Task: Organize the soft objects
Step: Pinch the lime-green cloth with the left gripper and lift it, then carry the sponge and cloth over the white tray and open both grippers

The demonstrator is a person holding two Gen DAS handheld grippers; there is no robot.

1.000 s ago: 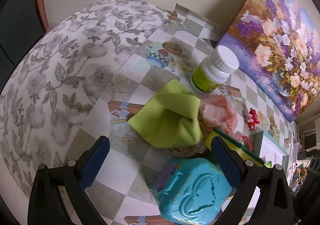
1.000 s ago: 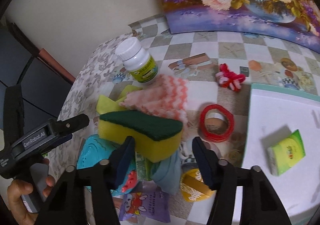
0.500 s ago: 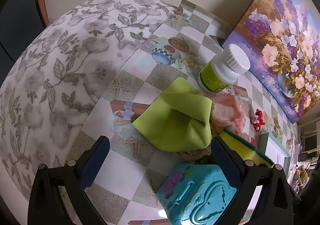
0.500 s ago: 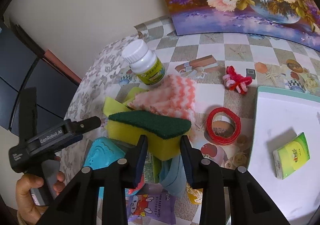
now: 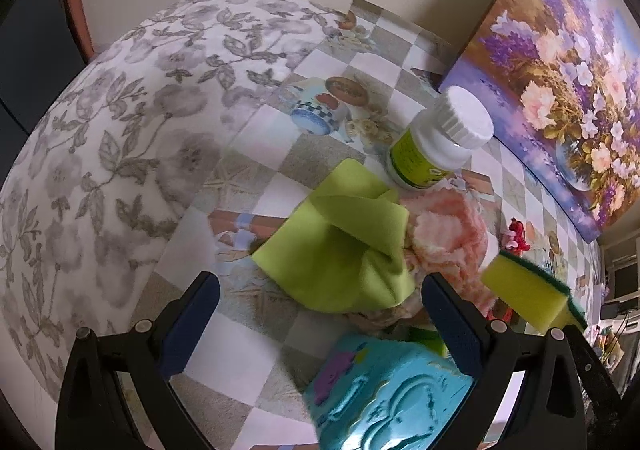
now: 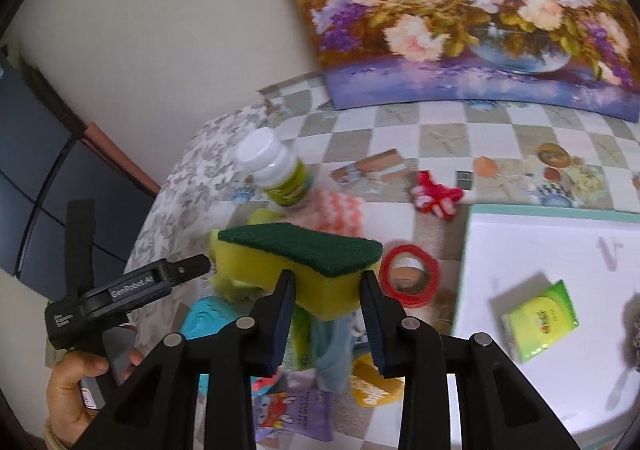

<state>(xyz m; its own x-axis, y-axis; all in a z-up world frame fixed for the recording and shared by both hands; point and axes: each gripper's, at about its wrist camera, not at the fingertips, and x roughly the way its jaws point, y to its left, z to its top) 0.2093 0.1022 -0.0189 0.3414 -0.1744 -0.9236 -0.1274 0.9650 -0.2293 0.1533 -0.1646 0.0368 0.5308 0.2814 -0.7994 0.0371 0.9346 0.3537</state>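
Note:
My right gripper (image 6: 327,282) is shut on a yellow sponge (image 6: 296,264) with a dark green scouring top and holds it in the air above the pile; the sponge also shows in the left wrist view (image 5: 528,296). My left gripper (image 5: 320,320) is open and empty, hovering just before a folded lime-green cloth (image 5: 340,246). A pink and white fluffy cloth (image 5: 448,234) lies behind the green one. In the right wrist view the pink cloth (image 6: 340,211) lies beyond the sponge. The left gripper's body (image 6: 132,286) shows at the left there.
A white-capped bottle (image 5: 436,145) stands behind the cloths. A teal plastic case (image 5: 384,398) lies near the left gripper. A red tape ring (image 6: 408,276), a red yarn bow (image 6: 436,197), a white tray (image 6: 540,250) with a green packet (image 6: 540,320), snack packets and a flower painting (image 6: 460,17) surround the pile.
My right gripper closed on the sponge and lifted it up and to the right, off the pile. The left gripper drew back slightly, still open.

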